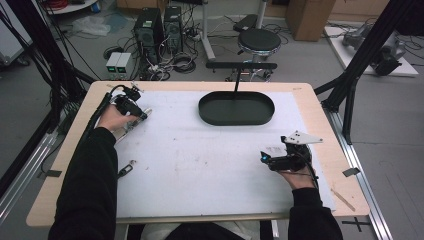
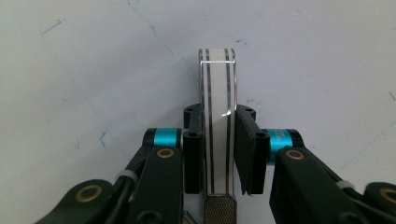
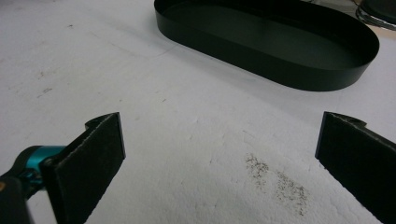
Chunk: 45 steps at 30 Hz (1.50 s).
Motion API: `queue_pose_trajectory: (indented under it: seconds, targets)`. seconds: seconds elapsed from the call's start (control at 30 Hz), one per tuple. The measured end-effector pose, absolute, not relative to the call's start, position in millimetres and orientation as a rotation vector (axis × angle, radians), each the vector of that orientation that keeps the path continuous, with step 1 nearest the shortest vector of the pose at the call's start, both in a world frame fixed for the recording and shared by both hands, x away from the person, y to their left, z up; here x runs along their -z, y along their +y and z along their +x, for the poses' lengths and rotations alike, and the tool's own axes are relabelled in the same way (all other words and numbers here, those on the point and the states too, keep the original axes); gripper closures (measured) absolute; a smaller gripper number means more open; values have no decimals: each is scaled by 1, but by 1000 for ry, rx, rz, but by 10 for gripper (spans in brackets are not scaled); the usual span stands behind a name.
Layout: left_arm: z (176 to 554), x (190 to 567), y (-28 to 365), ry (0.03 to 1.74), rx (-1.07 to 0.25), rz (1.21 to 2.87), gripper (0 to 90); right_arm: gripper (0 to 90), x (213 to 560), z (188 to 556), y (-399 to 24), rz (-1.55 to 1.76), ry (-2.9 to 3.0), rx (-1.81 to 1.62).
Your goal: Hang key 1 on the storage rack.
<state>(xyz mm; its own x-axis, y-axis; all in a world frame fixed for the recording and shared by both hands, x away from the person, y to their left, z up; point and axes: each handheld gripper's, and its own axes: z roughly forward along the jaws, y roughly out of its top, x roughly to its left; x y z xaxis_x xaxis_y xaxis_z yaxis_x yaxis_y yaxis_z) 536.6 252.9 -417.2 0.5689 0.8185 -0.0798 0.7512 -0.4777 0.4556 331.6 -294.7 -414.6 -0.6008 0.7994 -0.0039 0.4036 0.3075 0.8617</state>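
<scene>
jaws around a striped handle (image 2: 217,116), oval tray (image 1: 236,108) well apart

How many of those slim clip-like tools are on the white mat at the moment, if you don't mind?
2. One striped tool sits between the left gripper's jaws at the mat's far-left corner; the second tool lies loose by the mat's left edge, beside the person's left sleeve.

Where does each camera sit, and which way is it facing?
High view: above the person's side, looking forward and down on the table; both forearms, left gripper, right gripper.
Left gripper view: looks along its jaws, closed on a white striped handle.
Right gripper view: looks between wide-open jaws toward the black oval tray.
Shared: the tray appears in the high and right gripper views.
</scene>
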Motion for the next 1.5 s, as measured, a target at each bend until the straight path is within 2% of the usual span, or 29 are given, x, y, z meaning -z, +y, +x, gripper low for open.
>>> queue_pose_trajectory:
  seconds: [0.2, 0.47, 0.93, 1.5]
  targets:
    - [534, 415, 254, 1237, -179, 2373, 746, 6, 414, 332, -295, 1064, 2141, -1227]
    - [524, 389, 260, 1182, -175, 2313, 747, 6, 414, 331, -295, 1058, 2139, -1234]
    - [494, 330, 278, 1123, -272, 2193, 746, 6, 412, 332, -295, 1050, 2135, -1254]
    - [470, 287, 294, 1099, -326, 2097, 747, 6, 411, 331, -294, 1042, 2135, -1263]
